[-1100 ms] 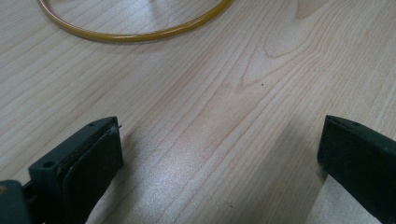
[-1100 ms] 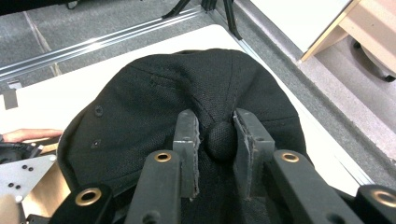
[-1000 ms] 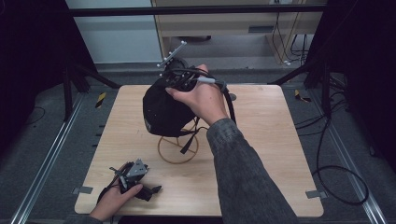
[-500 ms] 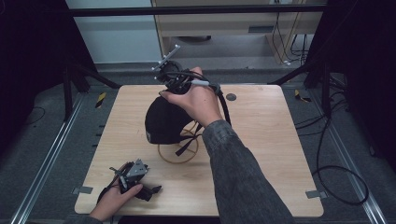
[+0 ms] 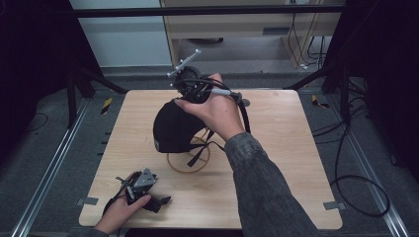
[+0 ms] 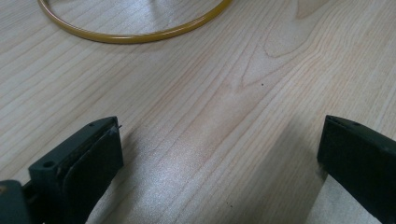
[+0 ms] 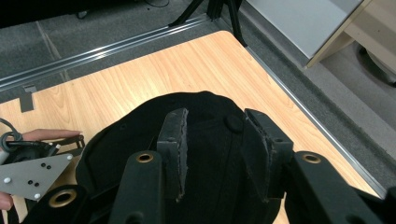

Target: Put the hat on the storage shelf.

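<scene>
A black cap (image 5: 173,129) hangs from my right gripper (image 5: 187,96) above the middle of the wooden table (image 5: 291,148). In the right gripper view the jaws grip the crown of the cap (image 7: 205,105) near its top button. Under the cap stands a thin wire stand (image 5: 203,140) on a yellow ring base (image 5: 188,169), and black straps dangle beside it. My left gripper (image 5: 160,201) rests at the table's front left, held by a hand. Its jaws stand wide open over bare wood (image 6: 219,140), with an arc of the yellow ring (image 6: 126,36) ahead of them.
Metal rails (image 5: 54,158) run along both sides of the table on grey floor. Cables (image 5: 356,187) lie on the floor to the right. A wooden cabinet (image 5: 237,24) stands beyond the far edge. The left gripper's grey plate (image 7: 32,175) sits below the cap.
My right gripper has lowered the cap a little towards the wire stand and shifted slightly right. The left gripper has stayed in place.
</scene>
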The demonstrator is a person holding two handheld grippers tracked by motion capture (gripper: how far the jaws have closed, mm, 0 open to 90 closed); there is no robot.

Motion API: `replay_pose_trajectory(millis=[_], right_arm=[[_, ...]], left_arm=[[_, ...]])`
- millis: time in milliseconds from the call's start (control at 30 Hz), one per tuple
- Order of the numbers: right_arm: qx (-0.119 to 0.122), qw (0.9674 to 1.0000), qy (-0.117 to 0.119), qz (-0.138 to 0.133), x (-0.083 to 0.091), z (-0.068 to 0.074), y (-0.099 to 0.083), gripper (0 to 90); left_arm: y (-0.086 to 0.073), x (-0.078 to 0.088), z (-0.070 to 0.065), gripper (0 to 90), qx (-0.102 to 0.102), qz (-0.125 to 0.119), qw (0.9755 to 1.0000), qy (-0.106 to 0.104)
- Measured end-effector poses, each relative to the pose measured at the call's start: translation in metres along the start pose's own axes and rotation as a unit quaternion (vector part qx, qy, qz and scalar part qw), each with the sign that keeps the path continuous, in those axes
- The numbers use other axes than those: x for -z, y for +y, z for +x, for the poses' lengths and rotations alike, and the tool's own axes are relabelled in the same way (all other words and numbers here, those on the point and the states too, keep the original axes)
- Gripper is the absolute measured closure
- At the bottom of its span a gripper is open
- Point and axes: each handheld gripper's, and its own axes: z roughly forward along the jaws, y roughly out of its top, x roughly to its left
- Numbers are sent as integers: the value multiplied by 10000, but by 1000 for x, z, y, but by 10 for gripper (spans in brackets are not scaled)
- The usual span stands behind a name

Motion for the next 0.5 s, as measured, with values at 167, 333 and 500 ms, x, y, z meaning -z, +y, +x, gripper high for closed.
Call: replay_pose_trajectory(millis=[167, 333, 500], right_arm=[[-85, 9999, 60, -92, 3, 2, -8, 620], [-106, 9999, 29, -125, 6, 3, -11, 605], [-193, 9995, 30, -233, 12, 0, -15, 581]], left_arm=[[0, 0, 0, 0, 1, 0, 10000, 1], [0, 0, 0, 0, 0, 0, 10000, 1], [0, 0, 0, 0, 1, 0, 10000, -1]])
